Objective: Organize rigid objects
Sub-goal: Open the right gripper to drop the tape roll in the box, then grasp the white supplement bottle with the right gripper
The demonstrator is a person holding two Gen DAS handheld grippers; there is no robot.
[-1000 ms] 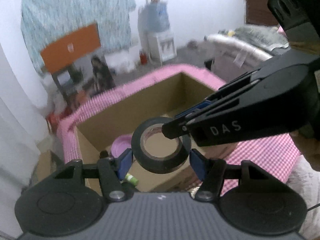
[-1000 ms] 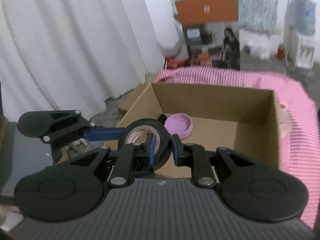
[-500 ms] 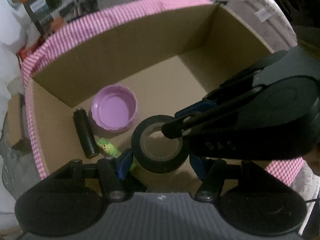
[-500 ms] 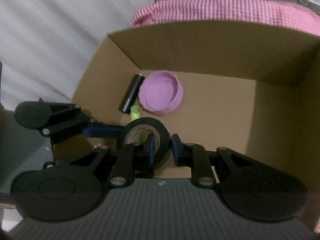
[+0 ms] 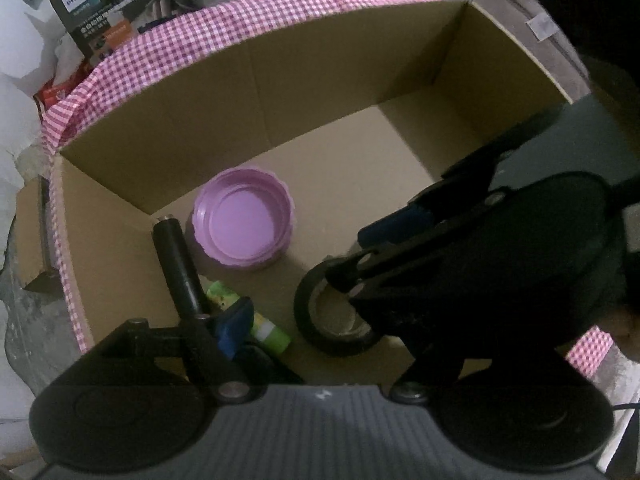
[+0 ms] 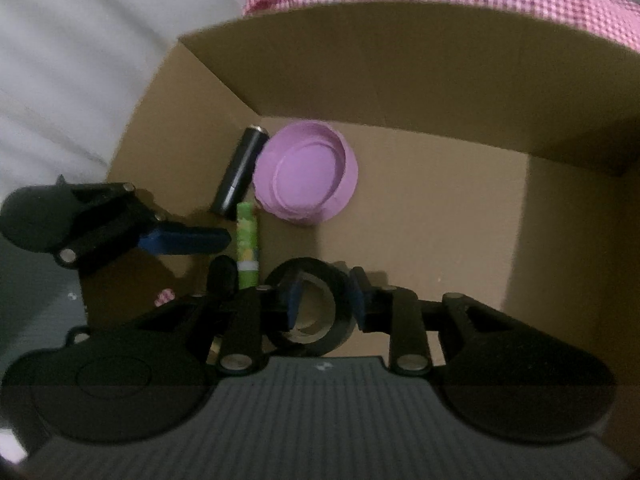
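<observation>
Inside the cardboard box (image 6: 400,80), my right gripper (image 6: 322,300) straddles the black tape roll's (image 6: 308,332) wall, jaws just parting; my left gripper (image 5: 320,320) has opened wide. Best to lift straight clear, avoiding the purple lid (image 6: 306,174), black cylinder (image 6: 240,170) and green tube (image 6: 247,240).

A pink-and-white checked cloth (image 5: 224,28) lies behind and around the carton. Beyond it stands a printed retail box (image 5: 86,12) (the brand lettering reads Philips). White curtain folds (image 6: 72,64) fill the left of the right wrist view.
</observation>
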